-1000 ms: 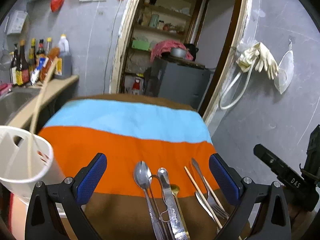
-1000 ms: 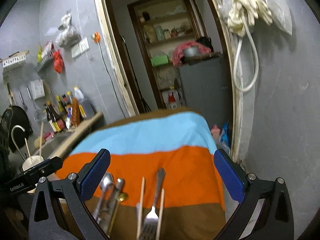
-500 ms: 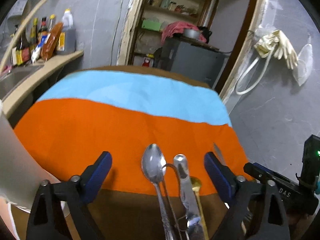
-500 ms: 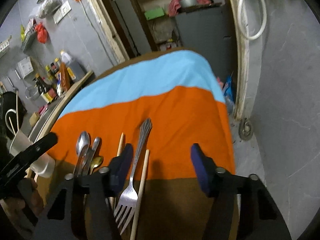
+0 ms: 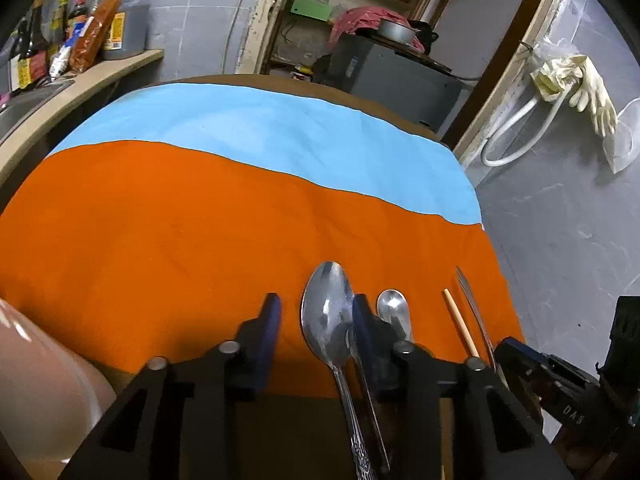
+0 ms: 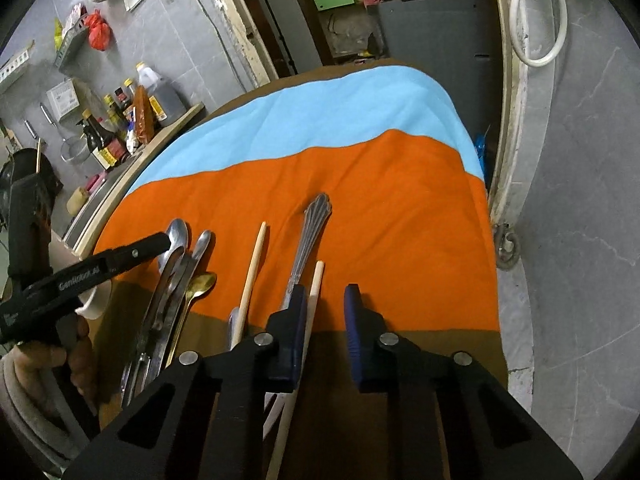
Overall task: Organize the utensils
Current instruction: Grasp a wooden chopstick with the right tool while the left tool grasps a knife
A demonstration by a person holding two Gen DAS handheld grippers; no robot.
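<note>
Utensils lie side by side on a striped cloth point(image 5: 200, 220). In the left wrist view my left gripper point(image 5: 314, 320) is low over the cloth, jaws partly closed and open around a large spoon point(image 5: 326, 316); a smaller spoon point(image 5: 394, 312), a chopstick point(image 5: 460, 326) and a fork handle point(image 5: 474, 312) lie to its right. In the right wrist view my right gripper point(image 6: 324, 316) is partly closed and empty, its left finger point(image 6: 294, 320) beside a chopstick point(image 6: 314, 292) and the fork handle point(image 6: 308, 240). A second chopstick point(image 6: 252, 272) and the spoons point(image 6: 176, 264) lie further left.
A white utensil holder point(image 5: 36, 396) stands at the cloth's near left corner. A counter with sauce bottles point(image 5: 80, 32) runs along the left. A grey wall point(image 5: 560, 220) borders the table's right edge. The left gripper's body point(image 6: 80, 272) shows over the spoons in the right wrist view.
Both grippers have dropped lower toward the utensils and narrowed their jaws. The left one now straddles the large spoon; the right one sits at the right chopstick.
</note>
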